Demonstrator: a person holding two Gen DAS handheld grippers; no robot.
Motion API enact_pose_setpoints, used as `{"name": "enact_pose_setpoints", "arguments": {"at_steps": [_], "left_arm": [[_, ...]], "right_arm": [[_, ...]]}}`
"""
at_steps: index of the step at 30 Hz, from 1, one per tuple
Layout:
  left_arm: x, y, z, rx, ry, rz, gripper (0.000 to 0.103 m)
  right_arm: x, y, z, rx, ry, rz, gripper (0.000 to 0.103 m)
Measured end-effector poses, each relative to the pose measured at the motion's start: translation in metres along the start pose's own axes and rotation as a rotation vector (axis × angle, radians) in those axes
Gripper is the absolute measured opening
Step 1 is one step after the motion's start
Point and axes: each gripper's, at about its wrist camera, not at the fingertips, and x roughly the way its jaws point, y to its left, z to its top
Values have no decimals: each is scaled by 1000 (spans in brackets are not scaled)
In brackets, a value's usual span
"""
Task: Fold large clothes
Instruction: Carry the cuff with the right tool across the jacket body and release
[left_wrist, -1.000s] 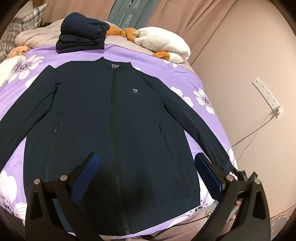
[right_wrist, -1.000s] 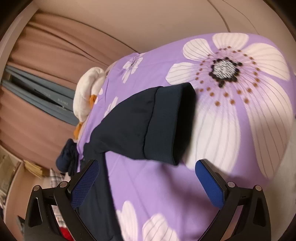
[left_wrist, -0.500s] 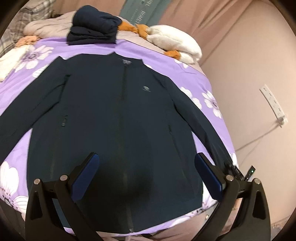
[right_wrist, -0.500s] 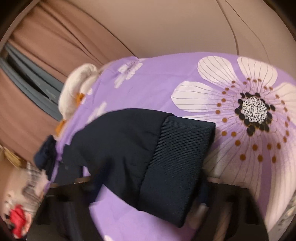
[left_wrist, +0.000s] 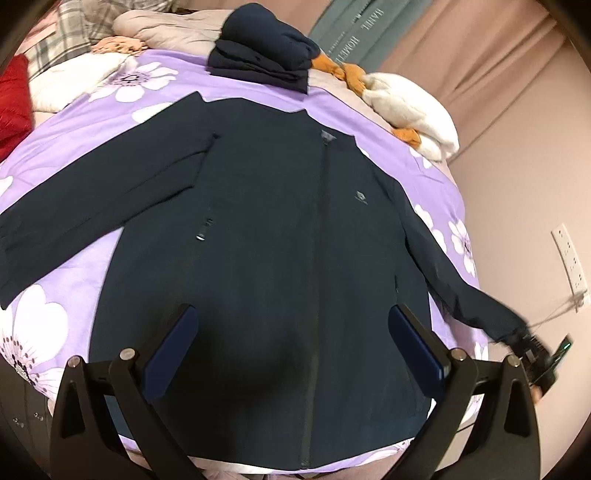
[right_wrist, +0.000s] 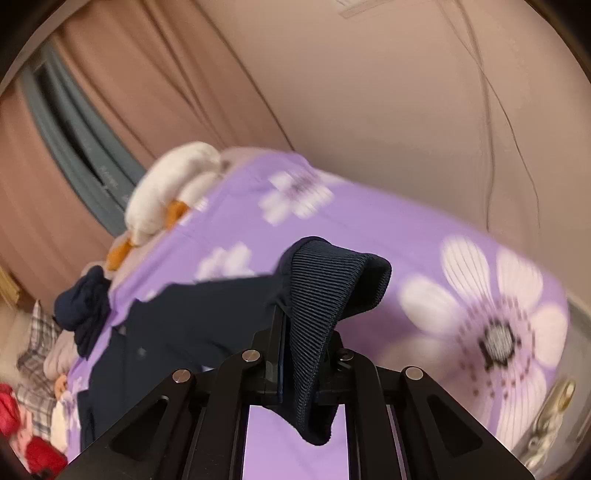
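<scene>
A dark navy zip jacket lies face up, spread flat on a purple flowered bedspread. My left gripper is open and empty, hovering above the jacket's lower front. My right gripper is shut on the ribbed cuff of the jacket's right sleeve and holds it lifted off the bed. In the left wrist view that gripper shows at the end of the sleeve, at the bed's right edge.
A stack of folded dark clothes sits at the head of the bed, beside a white and orange plush. A red cushion lies far left. A wall with a power strip runs along the right.
My right gripper has closed on the sleeve cuff and raised it off the bedspread. My left gripper has drifted right over the jacket and stayed open.
</scene>
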Motion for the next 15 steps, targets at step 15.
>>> {"name": "enact_pose_setpoints", "arguments": {"at_steps": [15], "left_arm": [[-16, 98, 26, -162, -98, 54, 103]], "right_arm": [[39, 345, -27, -674, -37, 3, 11]]}}
